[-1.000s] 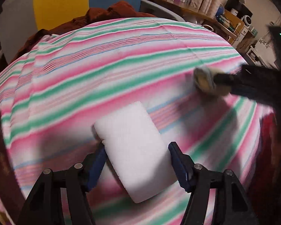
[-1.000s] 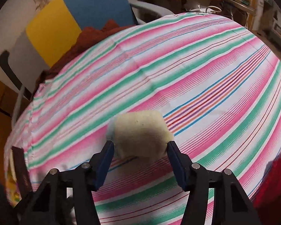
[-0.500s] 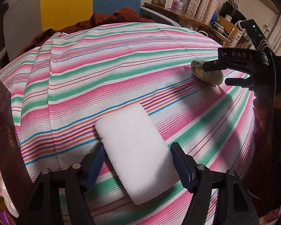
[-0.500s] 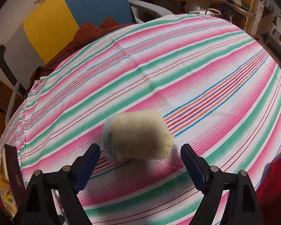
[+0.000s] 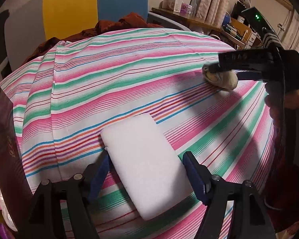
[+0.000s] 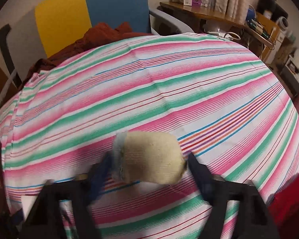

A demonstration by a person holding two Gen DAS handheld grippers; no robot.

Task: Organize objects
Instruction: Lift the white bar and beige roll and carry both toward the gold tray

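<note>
A white foam block [image 5: 149,179] sits between the blue pads of my left gripper [image 5: 145,155], which is shut on it just above the striped tablecloth [image 5: 109,79]. The block keeps its place between the fingers while the cloth shifts behind it. At the right of the left wrist view a hand holds my right gripper [image 5: 225,73] over a cream rolled sock [image 5: 223,79] that touches the cloth. In the right wrist view the sock [image 6: 149,149] fills the gap of the right gripper [image 6: 149,159], with both blurred fingers against its sides.
A chair with a yellow and blue back [image 5: 89,6] stands behind the table, with a rust-red cloth [image 5: 119,23] on it. A cluttered wooden desk [image 5: 179,14] runs along the back right. A dark book [image 5: 4,139] lies at the left edge, red fabric [image 6: 289,199] at the right.
The right gripper let go of the sock and opened wide, then narrowed again onto its sides. The left gripper drew back a little with the white block still in it.
</note>
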